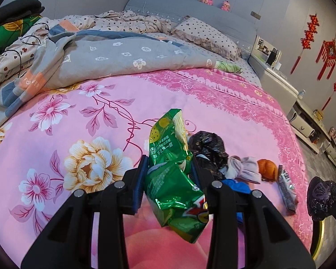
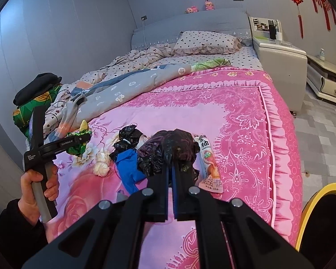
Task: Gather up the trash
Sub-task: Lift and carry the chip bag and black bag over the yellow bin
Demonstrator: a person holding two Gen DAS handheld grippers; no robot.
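Mid-collection: the left gripper [image 1: 168, 168] is clamping a crinkled green foil snack bag [image 1: 172, 174] at frame centre, while the right gripper [image 2: 170, 168] is pinching a crumpled black plastic bag [image 2: 168, 148]. Next, both probably need carrying to the yellow-rimmed bin [image 2: 311, 201], lower right.

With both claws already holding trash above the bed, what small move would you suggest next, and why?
Probably swing the right claw towards the yellow-rimmed bin at the bed's right edge and release there. It is shut on a black bag, the bin sits nearest it, and the left claw already grips the green chip bag. More trash stays on the pink bedspread.
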